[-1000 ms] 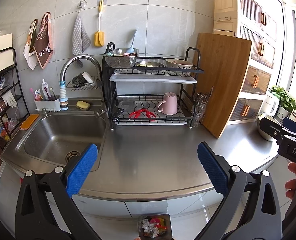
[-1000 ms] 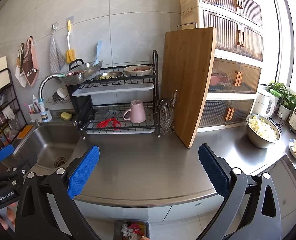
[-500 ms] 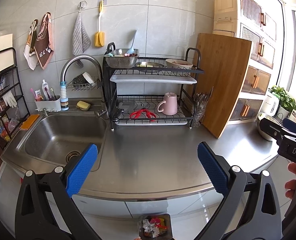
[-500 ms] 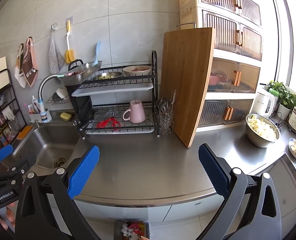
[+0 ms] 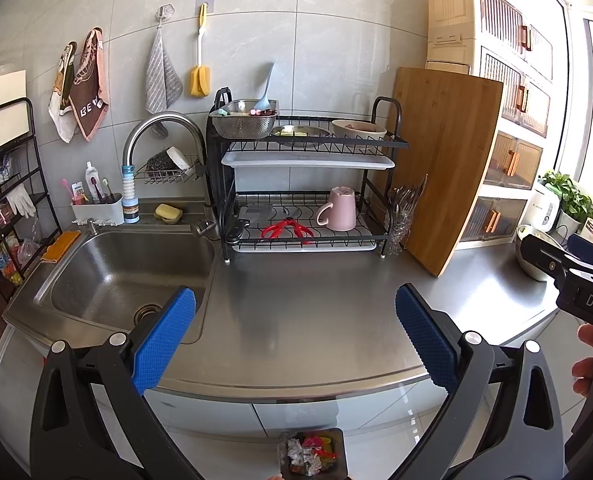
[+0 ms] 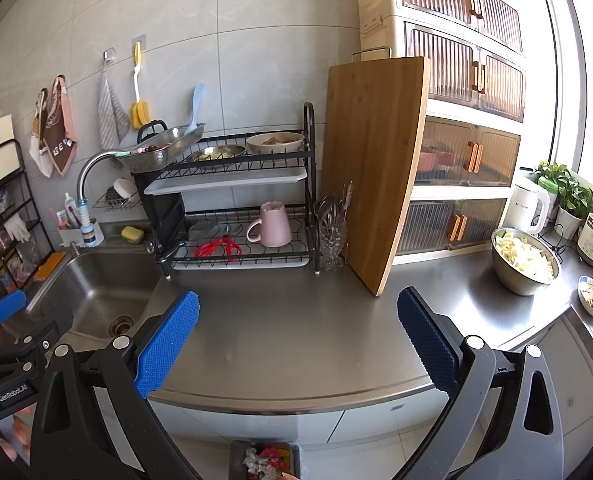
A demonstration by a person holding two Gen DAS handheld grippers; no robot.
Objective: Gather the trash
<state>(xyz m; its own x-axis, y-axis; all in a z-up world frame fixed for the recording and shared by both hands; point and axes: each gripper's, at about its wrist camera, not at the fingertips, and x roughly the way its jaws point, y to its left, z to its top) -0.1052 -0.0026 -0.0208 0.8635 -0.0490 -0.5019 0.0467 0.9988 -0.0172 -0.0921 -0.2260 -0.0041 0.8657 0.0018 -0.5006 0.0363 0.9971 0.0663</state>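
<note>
A small dark trash bin (image 5: pixel 311 455) holding crumpled wrappers stands on the floor below the counter edge; it also shows in the right wrist view (image 6: pixel 265 460). My left gripper (image 5: pixel 294 336) is open and empty, held in front of the steel counter (image 5: pixel 296 320). My right gripper (image 6: pixel 296 336) is open and empty, held over the same counter (image 6: pixel 288 320). No loose trash shows on the counter. The right gripper's body shows at the right edge of the left wrist view (image 5: pixel 576 276), and the left gripper's body at the left edge of the right wrist view (image 6: pixel 8 332).
A sink (image 5: pixel 128 276) lies at the left. A two-tier dish rack (image 5: pixel 304 184) holds a colander, bowls, a pink mug (image 5: pixel 338 208) and red scissors. A wooden cutting board (image 5: pixel 444 164) leans beside it. A steel bowl of chopped food (image 6: pixel 524 264) and a kettle (image 6: pixel 530 206) stand at the right.
</note>
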